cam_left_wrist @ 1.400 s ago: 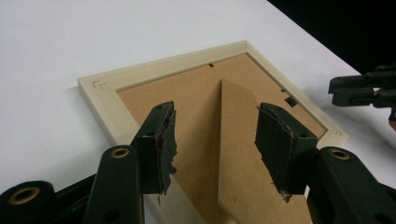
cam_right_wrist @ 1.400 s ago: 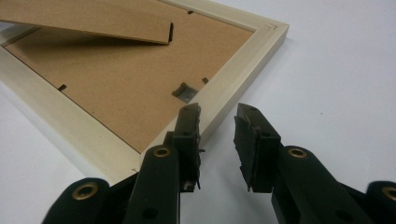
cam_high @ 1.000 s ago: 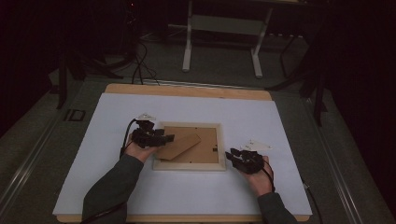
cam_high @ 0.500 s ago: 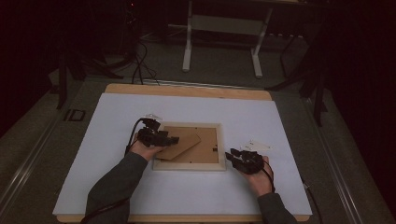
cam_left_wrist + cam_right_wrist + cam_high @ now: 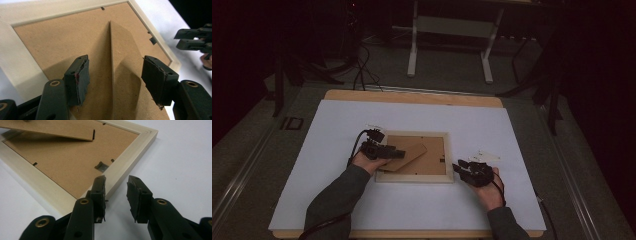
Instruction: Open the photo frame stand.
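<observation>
A picture frame (image 5: 414, 157) lies face down in the middle of the white table (image 5: 522, 130), its cardboard stand (image 5: 122, 65) lifted off the backing. The left gripper (image 5: 115, 77) straddles that stand, jaws wide and just closing a little, touching nothing. The right gripper (image 5: 115, 195) waits half open at the frame's edge, empty. If the left one squeezes hard, I think the thin stand could bend or tear at its hinge.
</observation>
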A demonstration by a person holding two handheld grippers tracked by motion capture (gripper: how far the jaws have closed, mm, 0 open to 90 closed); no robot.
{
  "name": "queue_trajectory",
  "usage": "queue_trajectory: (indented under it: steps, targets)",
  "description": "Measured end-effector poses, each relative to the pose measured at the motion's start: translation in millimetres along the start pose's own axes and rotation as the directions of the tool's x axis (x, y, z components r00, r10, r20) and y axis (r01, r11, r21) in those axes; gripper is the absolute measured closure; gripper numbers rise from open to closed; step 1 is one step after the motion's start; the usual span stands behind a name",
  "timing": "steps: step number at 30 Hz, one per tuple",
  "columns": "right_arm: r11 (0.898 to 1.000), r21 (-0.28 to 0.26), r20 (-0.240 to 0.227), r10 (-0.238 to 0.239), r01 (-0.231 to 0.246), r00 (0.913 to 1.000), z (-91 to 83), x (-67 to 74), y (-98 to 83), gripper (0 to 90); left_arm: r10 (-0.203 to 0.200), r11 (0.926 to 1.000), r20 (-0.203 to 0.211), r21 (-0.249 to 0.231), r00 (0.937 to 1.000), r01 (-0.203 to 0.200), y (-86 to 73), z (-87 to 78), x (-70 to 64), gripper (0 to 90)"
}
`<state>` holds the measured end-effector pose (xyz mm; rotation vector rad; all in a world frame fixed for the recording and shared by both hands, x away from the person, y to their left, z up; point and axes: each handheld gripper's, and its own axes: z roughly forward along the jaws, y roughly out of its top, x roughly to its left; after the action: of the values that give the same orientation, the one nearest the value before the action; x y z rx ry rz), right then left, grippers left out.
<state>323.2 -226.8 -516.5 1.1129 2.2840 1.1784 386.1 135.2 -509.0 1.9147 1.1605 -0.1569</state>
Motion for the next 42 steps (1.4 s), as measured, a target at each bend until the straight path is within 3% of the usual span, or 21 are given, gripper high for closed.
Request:
queue_trajectory:
  steps: [6,16,24,42]
  targets:
    - [1.0,0.002,-0.001,0.0,0.0,1.0,0.7,-0.1,-0.4,67.2,-0.025,0.9996,0.03,0.014,0.9992,0.025,-2.4,2.8,2.0,40.0]
    - [1.0,0.001,-0.002,-0.001,0.001,1.0,0.4,-0.3,-0.3,66.8,-0.008,0.9987,0.059,0.051,0.9982,0.005,-0.7,8.1,-3.0,45.8]
    - [1.0,0.007,-0.005,-0.004,0.004,1.0,0.9,-0.7,-0.7,66.4,0.009,0.996,0.052,0.089,0.9986,-0.014,5.0,13.8,-10.1,48.7]
    - [1.0,0.015,-0.009,-0.002,0.002,1.0,4.2,0.4,-1.2,65.8,0.031,0.9961,0.048,0.081,0.9983,-0.035,5.6,10.2,-12.9,54.7]
